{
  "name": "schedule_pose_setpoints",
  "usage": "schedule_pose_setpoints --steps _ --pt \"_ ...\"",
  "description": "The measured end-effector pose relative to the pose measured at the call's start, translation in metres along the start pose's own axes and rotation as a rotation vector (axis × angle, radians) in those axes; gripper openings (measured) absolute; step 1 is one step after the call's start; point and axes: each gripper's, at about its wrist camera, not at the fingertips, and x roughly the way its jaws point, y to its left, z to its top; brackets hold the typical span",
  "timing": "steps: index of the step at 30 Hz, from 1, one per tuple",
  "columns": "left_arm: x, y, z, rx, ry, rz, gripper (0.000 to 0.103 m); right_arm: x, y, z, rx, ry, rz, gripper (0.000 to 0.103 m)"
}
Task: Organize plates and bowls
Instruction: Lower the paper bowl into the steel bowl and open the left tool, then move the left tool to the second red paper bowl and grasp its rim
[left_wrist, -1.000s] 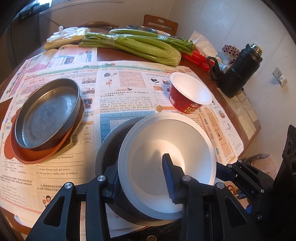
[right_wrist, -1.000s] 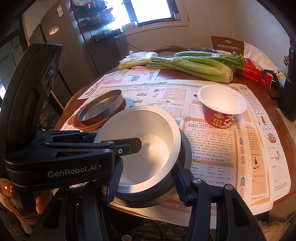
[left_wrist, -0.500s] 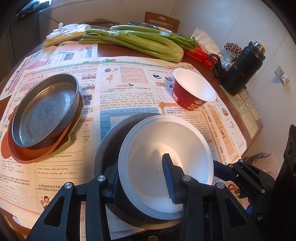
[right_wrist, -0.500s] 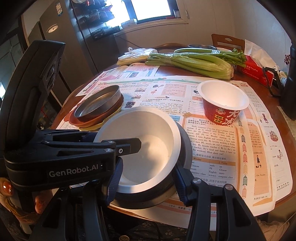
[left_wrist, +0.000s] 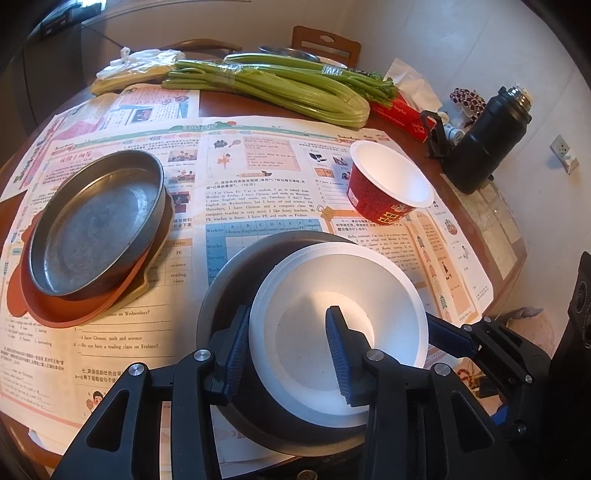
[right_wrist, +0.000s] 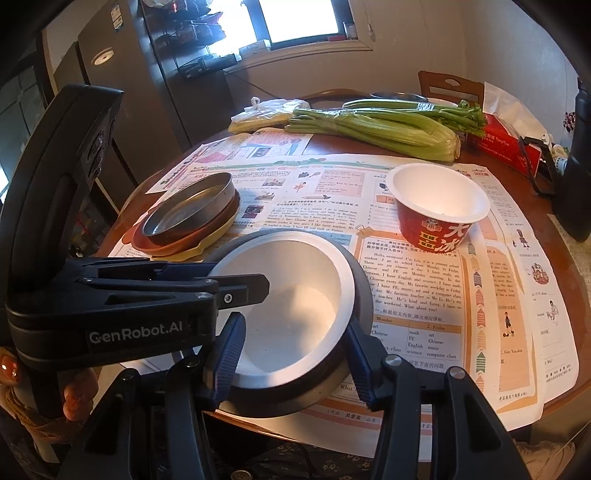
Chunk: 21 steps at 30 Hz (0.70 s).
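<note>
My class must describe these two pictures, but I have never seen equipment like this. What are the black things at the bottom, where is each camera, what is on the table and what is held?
There is no robot. A person holds a black two-finger tool in each hand, and each tool has a camera looking along its fingers, one picture per hand.

On the newspaper are a metal pan on an orange plate, a red cup, celery and a black flask.

A white bowl sits inside a dark bowl. The left gripper pinches the white bowl's wall, one finger inside and one outside. The right gripper flanks both bowls. I cannot tell whether it squeezes them.
</note>
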Motion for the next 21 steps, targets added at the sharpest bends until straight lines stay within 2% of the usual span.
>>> schedule_pose_setpoints --steps 7,9,13,21 --pt "-0.008 -0.003 0.0 0.013 -0.018 0.017 0.043 -0.005 -0.002 0.002 0.005 -0.014 -0.004 0.053" --pt "-0.01 -0.005 0.0 0.019 -0.025 0.019 0.049 -0.007 -0.004 0.003 0.011 -0.019 -0.005 0.053" --pt "-0.015 -0.008 0.0 0.029 -0.041 0.026 0.051 -0.012 -0.008 0.004 0.018 -0.034 -0.014 0.053" --pt "-0.03 -0.013 0.001 0.04 -0.094 0.04 0.056 -0.029 -0.012 0.008 0.019 -0.122 -0.032 0.056"
